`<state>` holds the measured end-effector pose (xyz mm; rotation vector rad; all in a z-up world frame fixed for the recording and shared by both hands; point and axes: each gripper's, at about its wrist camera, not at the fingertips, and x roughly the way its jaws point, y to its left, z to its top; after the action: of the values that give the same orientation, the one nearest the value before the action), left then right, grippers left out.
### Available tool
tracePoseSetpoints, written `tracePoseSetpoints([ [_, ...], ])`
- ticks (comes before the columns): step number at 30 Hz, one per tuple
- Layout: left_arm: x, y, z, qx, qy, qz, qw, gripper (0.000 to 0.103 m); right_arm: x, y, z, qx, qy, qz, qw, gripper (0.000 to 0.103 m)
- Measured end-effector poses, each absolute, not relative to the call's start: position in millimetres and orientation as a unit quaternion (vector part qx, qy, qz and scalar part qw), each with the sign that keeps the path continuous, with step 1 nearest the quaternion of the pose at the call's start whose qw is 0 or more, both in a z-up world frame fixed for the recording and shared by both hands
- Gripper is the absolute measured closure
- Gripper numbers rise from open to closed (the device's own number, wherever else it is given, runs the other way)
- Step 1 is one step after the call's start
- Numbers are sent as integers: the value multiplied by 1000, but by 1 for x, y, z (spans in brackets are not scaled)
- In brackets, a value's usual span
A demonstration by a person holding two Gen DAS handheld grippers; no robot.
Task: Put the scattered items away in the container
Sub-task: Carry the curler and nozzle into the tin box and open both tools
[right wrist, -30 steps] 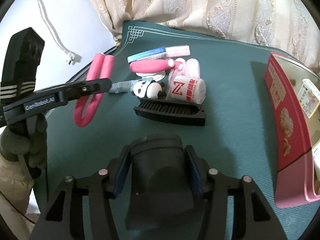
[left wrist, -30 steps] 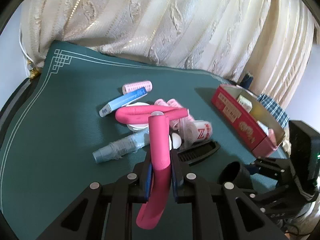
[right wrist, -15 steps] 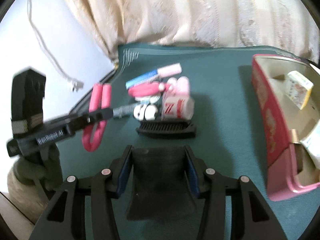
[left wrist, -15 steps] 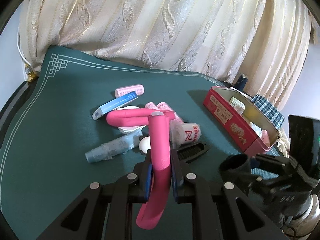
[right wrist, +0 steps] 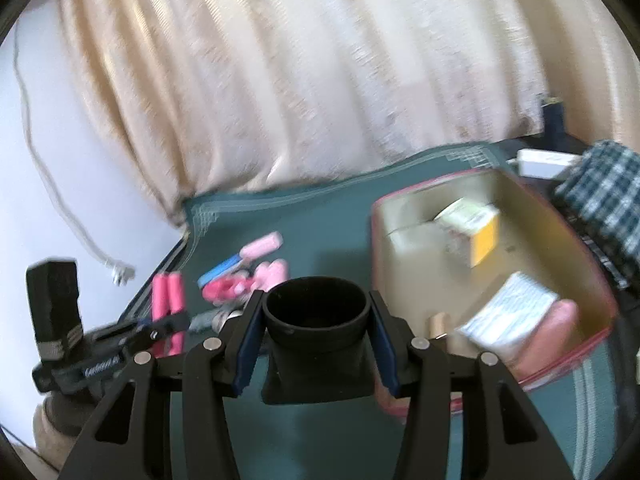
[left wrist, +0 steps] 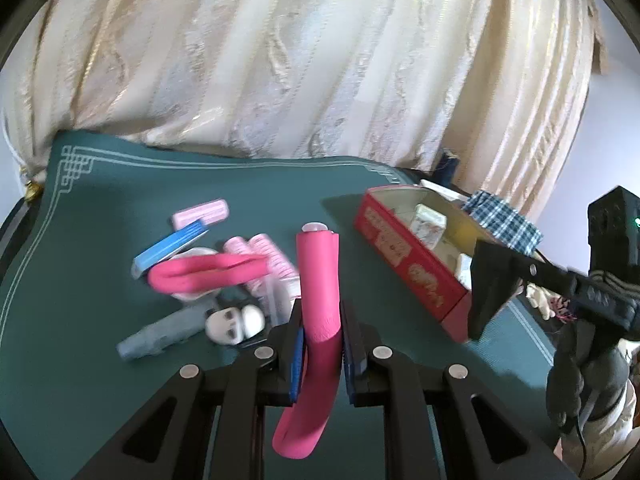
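Right wrist | black cup (right wrist: 318, 316) clamped in right claw (right wrist: 318, 344) | beside red box (right wrist: 576, 248)

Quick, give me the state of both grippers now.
Left gripper: shut on the pink foam roller.
Right gripper: shut on the black nozzle.

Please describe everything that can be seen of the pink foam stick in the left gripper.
The pink foam stick is a soft-looking rod folded double, as the right wrist view shows: two parallel strands. A pale round end cap sits at its far tip. The left gripper is shut on its middle, blue pads pressing both sides. It is lifted above the green table mat, touching nothing else.
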<state>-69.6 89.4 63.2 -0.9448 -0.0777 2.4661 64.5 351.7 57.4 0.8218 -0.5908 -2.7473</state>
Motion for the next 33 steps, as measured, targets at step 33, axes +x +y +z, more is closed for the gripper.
tracePoseSetpoints([
  [33,-95,212,84,-340,6,875,345,86,43,435,33,267,-164,-942,-122,21],
])
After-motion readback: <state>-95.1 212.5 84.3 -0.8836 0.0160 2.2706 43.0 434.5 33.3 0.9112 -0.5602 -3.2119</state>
